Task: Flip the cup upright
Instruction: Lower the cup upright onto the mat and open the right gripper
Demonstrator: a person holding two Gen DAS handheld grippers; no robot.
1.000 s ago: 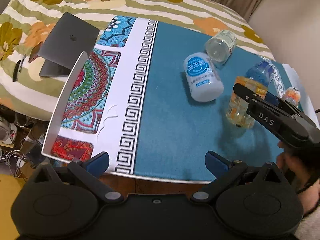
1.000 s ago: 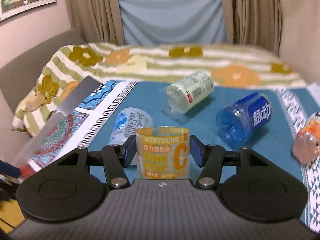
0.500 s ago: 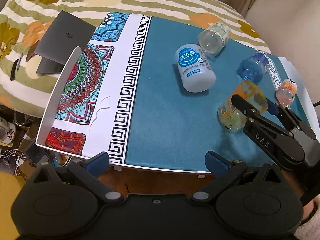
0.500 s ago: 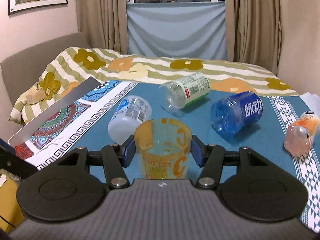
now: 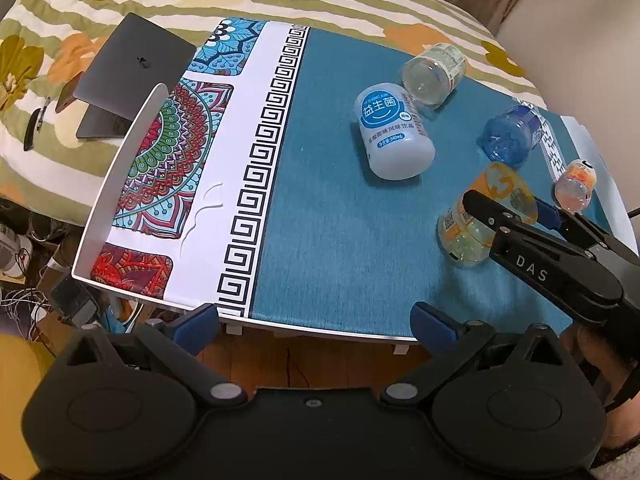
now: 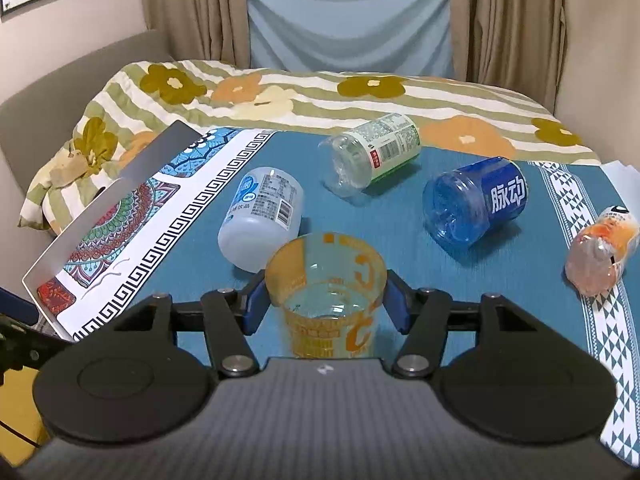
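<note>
A clear orange-printed cup (image 6: 326,300) stands upright, mouth up, on the blue tablecloth (image 6: 400,240). My right gripper (image 6: 326,304) is shut on it, one blue pad on each side just below the rim. In the left wrist view the same cup (image 5: 476,224) shows at the right, with the right gripper (image 5: 508,208) across it. My left gripper (image 5: 316,322) is open and empty, hovering over the table's near edge, well left of the cup.
Several cups lie on their sides: a white one (image 6: 260,224), a clear green-labelled one (image 6: 372,152), a blue one (image 6: 476,204) and a small orange one (image 6: 600,252). A laptop (image 5: 128,80) rests on the flowered bedspread (image 5: 100,8) beyond the table's left edge.
My right gripper has tilted further down over the cup, so its open mouth now shows from above. The left gripper has pulled back and risen a little.
</note>
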